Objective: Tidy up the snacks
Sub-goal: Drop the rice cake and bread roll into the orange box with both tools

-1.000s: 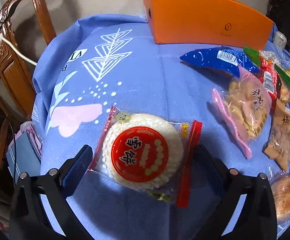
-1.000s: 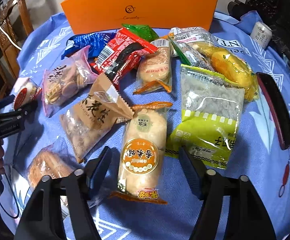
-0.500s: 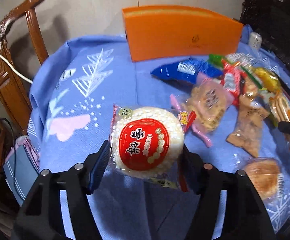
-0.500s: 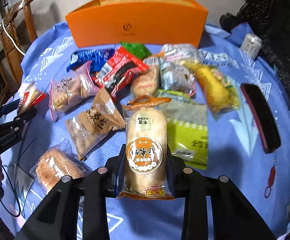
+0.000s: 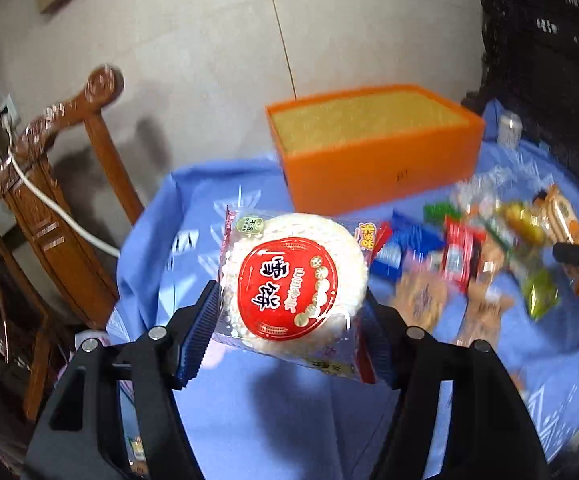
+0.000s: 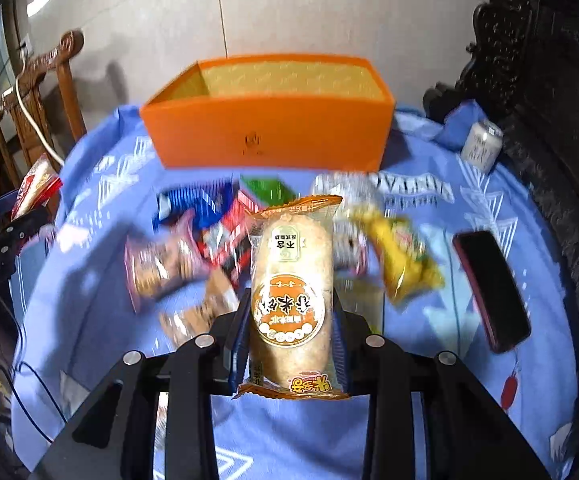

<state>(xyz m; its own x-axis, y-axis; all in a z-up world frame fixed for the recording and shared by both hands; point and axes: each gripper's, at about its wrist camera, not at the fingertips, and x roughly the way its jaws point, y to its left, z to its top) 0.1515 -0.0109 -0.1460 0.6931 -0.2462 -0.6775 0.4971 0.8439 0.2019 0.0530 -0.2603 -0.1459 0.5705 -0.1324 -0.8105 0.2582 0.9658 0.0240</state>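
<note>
My left gripper is shut on a round white rice cracker pack with a red label and holds it above the blue tablecloth. My right gripper is shut on a long orange-labelled rice cake pack, lifted above the table. An open orange box stands at the back of the table; it also shows in the right wrist view. A pile of several snack packs lies in front of the box, blurred by motion.
A dark phone lies at the right on the blue cloth. A small can stands at the back right. A wooden chair with a white cable stands left of the table. Dark carved furniture is at the right.
Both grippers closed on their packs and lifted them off the table. The views have risen and tilted up, so the open top of the orange box now shows.
</note>
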